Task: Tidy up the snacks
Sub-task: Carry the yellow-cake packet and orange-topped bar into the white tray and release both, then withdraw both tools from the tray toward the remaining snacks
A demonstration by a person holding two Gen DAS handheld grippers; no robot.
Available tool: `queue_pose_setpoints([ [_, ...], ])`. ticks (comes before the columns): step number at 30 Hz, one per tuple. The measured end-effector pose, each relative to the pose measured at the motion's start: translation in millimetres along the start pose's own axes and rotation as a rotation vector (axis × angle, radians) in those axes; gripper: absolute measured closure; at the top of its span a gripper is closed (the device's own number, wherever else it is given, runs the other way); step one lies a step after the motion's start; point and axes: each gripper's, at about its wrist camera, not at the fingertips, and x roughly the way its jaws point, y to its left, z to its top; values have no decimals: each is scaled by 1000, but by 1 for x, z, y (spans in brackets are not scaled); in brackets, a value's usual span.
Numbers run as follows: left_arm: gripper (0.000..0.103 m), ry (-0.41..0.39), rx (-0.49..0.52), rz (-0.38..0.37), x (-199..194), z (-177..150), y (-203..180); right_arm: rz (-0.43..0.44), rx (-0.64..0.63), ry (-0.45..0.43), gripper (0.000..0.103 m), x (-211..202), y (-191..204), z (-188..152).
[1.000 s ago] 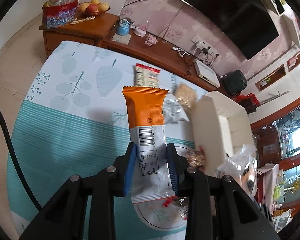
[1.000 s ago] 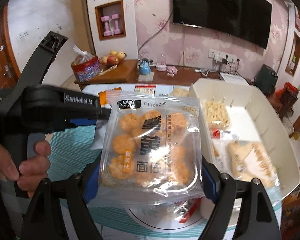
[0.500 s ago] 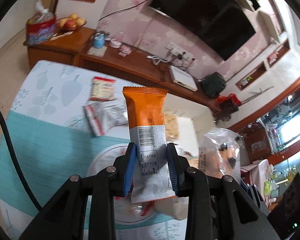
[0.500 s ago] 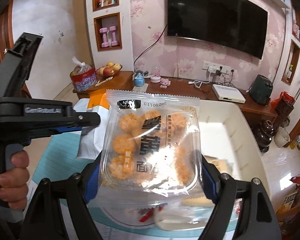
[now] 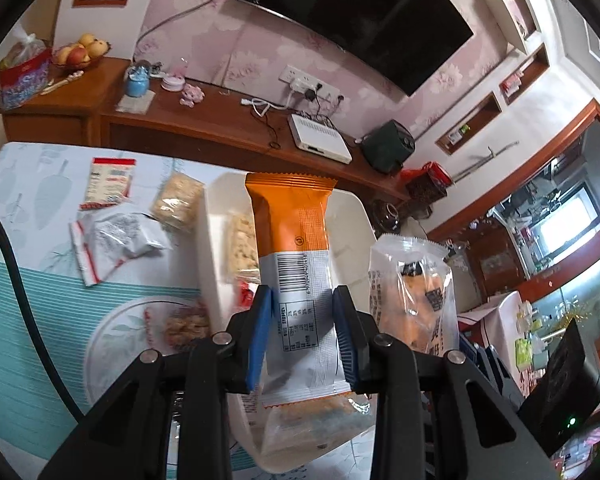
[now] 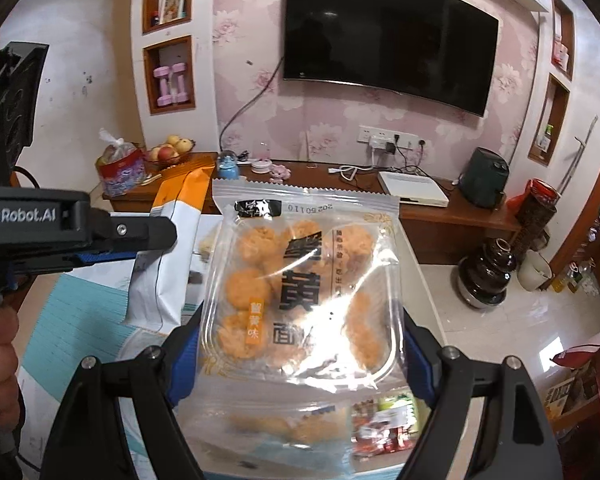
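Left wrist view: the left gripper (image 5: pixel 302 336) is clamped narrowly on an orange-and-white snack bar (image 5: pixel 296 276), held upright above the white bin (image 5: pixel 210 248); loose packets (image 5: pixel 116 236) lie on the table beside it.

Right wrist view: the right gripper (image 6: pixel 300 356) grips a clear pack of orange puffs (image 6: pixel 304 292) with jaws wide, hiding the bin below.

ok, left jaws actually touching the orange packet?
Touching. Left wrist view: both blue pads of the left gripper press the orange packet at its white lower half.

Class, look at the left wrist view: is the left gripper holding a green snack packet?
No. The left gripper is shut on an orange and white snack packet, with a barcode showing on its white part.
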Motion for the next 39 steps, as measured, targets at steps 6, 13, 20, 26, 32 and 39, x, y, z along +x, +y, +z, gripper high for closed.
queue_pose_setpoints([
  [6,73,52,-3,-4,33,-2,-10,-18,15,35,19,21,-24,-2],
  [13,73,104,-27,15,57,-9,-10,-9,85,124,18,51,-45,-5],
  [20,68,127,-54,40,63,-10,-4,-24,119,179,17,65,-52,-14],
  [26,68,124,-51,36,56,-11,0,-35,157,139,16,54,-59,-10],
  [32,68,116,-37,33,41,-15,5,-37,172,126,16,44,-55,-11],
  [39,68,114,-26,42,17,-25,23,-31,203,135,16,30,-41,-17],
])
